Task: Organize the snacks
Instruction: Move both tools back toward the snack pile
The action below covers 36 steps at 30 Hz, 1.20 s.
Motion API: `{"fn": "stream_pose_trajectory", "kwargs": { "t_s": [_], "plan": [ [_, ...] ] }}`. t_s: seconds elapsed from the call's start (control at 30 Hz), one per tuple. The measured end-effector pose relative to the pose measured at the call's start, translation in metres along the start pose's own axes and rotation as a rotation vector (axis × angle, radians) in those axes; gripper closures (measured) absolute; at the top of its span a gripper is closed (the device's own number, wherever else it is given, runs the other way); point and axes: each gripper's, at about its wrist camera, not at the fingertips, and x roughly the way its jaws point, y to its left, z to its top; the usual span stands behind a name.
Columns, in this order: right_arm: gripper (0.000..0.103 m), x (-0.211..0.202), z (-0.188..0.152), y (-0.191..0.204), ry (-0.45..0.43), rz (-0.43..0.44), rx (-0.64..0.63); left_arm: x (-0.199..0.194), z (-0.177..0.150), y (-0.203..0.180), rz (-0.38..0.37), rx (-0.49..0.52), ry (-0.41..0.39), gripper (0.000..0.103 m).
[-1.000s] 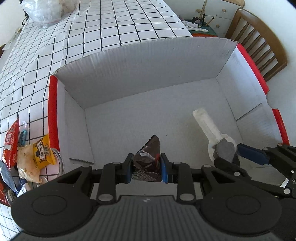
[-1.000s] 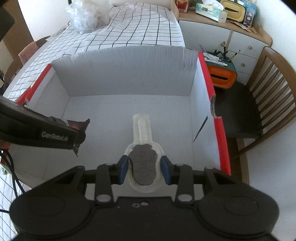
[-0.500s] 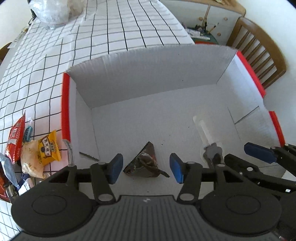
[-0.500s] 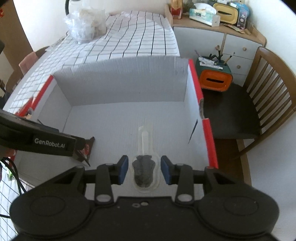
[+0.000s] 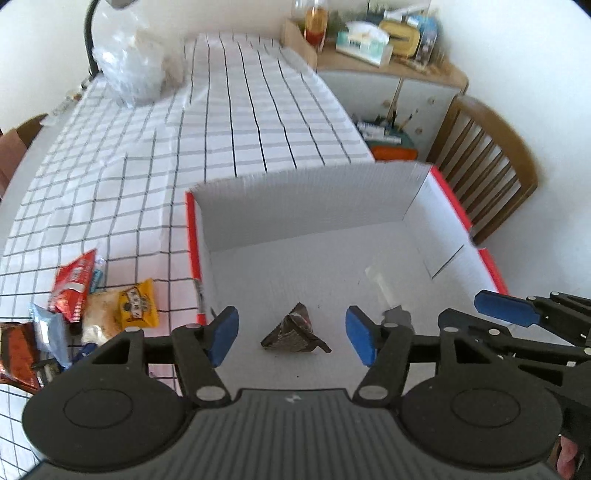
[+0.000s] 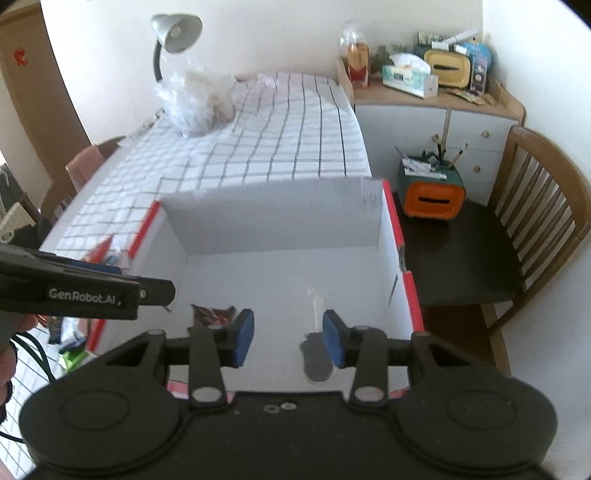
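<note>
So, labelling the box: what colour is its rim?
Red, on the box rim; clearest in the left wrist view.

Checked tablecloth [image 5: 258,122] covers the table. Clear plastic bag [image 6: 195,99] sits at its far end beneath a grey desk lamp [image 6: 177,29]. Wooden chair [image 6: 535,206] stands beside the table; orange-and-green pen holder [image 6: 432,192] rests on its seat. White cabinet [image 6: 436,122] carries tissue boxes.

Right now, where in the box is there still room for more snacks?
The far half of the white box, up to its back wall, is bare. Nearer the front lie a dark triangular packet and a clear-wrapped snack. The pile of snacks on the checked tablecloth is crowded.
</note>
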Motion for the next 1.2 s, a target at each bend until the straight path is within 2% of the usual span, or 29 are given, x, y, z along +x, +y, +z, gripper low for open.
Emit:
{"fn": "stream_pose_trajectory", "kwargs": {
  "t_s": [0.07, 0.13, 0.17, 0.2, 0.27, 0.37, 0.57, 0.83, 0.97, 1.2],
  "plan": [
    [0.057, -0.009, 0.0, 0.005, -0.024, 0.008, -0.007, -0.013, -0.004, 0.003, -0.004, -0.006, -0.027, 0.039],
    [0.049, -0.018, 0.0, 0.011, -0.044, 0.013, -0.015, -0.025, -0.008, 0.007, -0.007, -0.016, -0.05, 0.039],
    [0.04, -0.021, 0.0, 0.015, -0.054, 0.015, -0.021, -0.031, -0.01, 0.009, -0.008, -0.018, -0.063, 0.039],
    [0.024, -0.025, 0.001, 0.018, -0.066, 0.015, -0.03, -0.039, -0.012, 0.013, -0.007, -0.021, -0.08, 0.038],
    [0.008, -0.034, 0.001, 0.025, -0.095, 0.018, -0.048, -0.052, -0.016, 0.019, -0.007, -0.026, -0.111, 0.035],
    [0.008, -0.042, 0.0, 0.037, -0.114, 0.037, -0.063, -0.07, -0.025, 0.032, -0.012, -0.039, -0.156, 0.031],
    [0.0, -0.05, -0.004, 0.066, -0.133, 0.065, -0.08, -0.098, -0.044, 0.069, -0.005, -0.077, -0.216, 0.023],
    [0.0, -0.045, -0.01, 0.109, -0.127, 0.099, -0.087, -0.12, -0.067, 0.132, -0.015, -0.121, -0.272, 0.014],
    [0.0, -0.039, -0.013, 0.135, -0.125, 0.121, -0.099, -0.124, -0.075, 0.166, -0.021, -0.149, -0.29, 0.002],
    [0.0, -0.016, -0.024, 0.186, -0.101, 0.119, -0.176, -0.115, -0.082, 0.22, 0.0, -0.192, -0.264, 0.0]
  ]
}}
